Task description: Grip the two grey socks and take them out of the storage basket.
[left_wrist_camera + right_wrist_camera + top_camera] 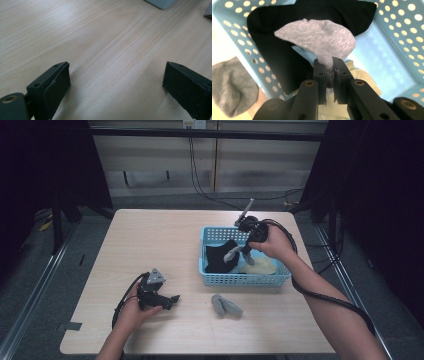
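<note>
Right gripper view: jaws clamp grey sock inside basket walls; left gripper jaws apart.

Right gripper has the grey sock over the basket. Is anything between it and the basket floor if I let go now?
Partly. The right gripper pinches the grey sock above the blue basket. A black sock lies directly under it and a cream sock sits beside that, so it would probably land on those, not on the bare floor.

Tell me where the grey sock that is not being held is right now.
The loose grey sock lies on the table in the high view, just in front of the blue basket, between the two hands; the right gripper view shows it outside the basket wall.
</note>
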`<action>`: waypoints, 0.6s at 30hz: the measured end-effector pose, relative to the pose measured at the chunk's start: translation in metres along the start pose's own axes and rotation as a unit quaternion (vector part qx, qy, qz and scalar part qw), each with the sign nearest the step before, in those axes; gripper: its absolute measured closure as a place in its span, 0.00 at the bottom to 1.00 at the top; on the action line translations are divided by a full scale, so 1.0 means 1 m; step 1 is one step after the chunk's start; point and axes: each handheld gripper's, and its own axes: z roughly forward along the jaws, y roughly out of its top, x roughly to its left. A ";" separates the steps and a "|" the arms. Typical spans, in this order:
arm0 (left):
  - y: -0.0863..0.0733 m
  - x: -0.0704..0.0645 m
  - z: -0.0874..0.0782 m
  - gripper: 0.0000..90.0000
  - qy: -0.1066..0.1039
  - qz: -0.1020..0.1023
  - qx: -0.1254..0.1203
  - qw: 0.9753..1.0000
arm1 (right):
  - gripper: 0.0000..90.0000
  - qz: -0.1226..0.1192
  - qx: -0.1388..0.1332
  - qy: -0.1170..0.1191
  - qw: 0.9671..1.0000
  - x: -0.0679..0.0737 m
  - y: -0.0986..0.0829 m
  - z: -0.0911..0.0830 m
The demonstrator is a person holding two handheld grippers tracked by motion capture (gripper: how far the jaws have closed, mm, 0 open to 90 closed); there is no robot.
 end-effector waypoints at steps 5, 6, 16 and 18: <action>0.000 0.000 0.000 0.08 0.000 0.000 0.000 1.000 | 0.91 -0.010 0.006 0.002 1.000 0.005 0.000 -0.010; 0.000 0.000 0.000 0.08 0.000 0.000 0.000 1.000 | 0.91 -0.012 0.008 0.004 1.000 0.007 0.000 -0.013; 0.000 0.000 0.000 0.08 0.000 0.000 0.000 1.000 | 0.91 -0.045 0.007 0.010 0.999 0.024 -0.003 -0.040; 0.000 0.000 0.000 0.08 -0.001 0.001 0.002 1.000 | 0.91 -0.051 0.006 0.011 0.999 0.029 -0.003 -0.046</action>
